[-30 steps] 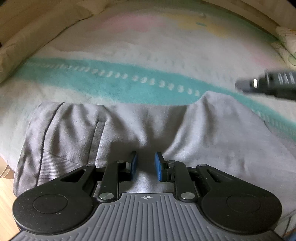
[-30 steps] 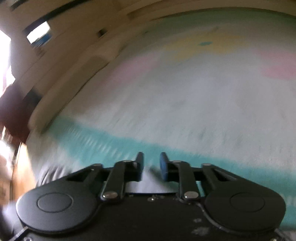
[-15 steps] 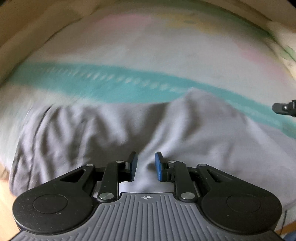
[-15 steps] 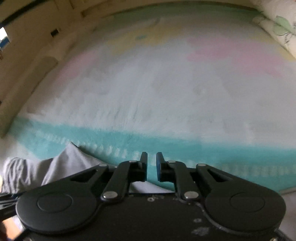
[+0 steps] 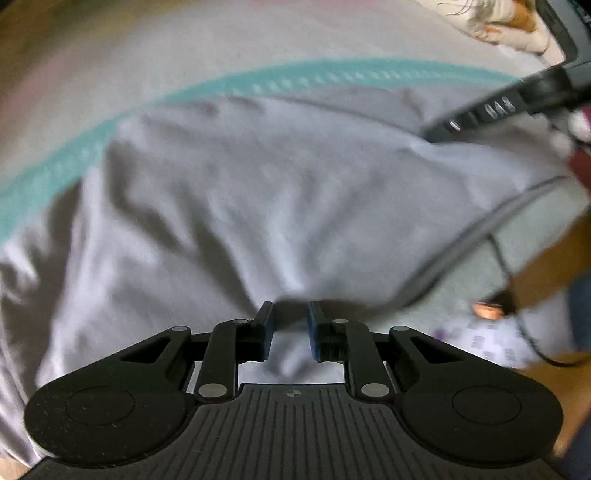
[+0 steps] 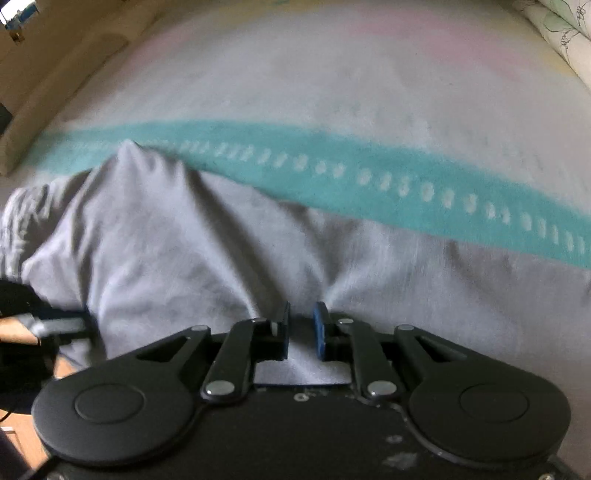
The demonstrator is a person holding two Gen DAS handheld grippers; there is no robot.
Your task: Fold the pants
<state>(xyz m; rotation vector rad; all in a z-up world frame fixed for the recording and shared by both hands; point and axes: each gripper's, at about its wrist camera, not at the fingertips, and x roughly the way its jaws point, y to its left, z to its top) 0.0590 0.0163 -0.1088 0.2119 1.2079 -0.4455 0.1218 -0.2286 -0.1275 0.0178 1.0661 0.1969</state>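
Note:
Grey pants [image 5: 258, 192] lie on a bed blanket with a teal stripe [image 5: 207, 85]. My left gripper [image 5: 290, 319] is shut on a bunched fold of the pants at their near edge, and the cloth is pulled taut up to it. My right gripper [image 6: 301, 321] is shut on another bunched part of the pants [image 6: 184, 243]; folds fan out from its jaws. The right gripper also shows in the left wrist view [image 5: 491, 110] at the upper right, on the cloth.
The pale blanket [image 6: 332, 74] with pink and teal bands runs far beyond the pants. A pillow [image 6: 565, 33] lies at the back right. The wooden bed frame [image 6: 55, 77] is at the left. A dark cable [image 5: 517, 295] and patterned cloth hang at the left view's right edge.
Both grippers have moved down onto the pants and closed on cloth. The pants have bunched and lifted toward the jaws. The right gripper has come from above the blanket onto the pants.

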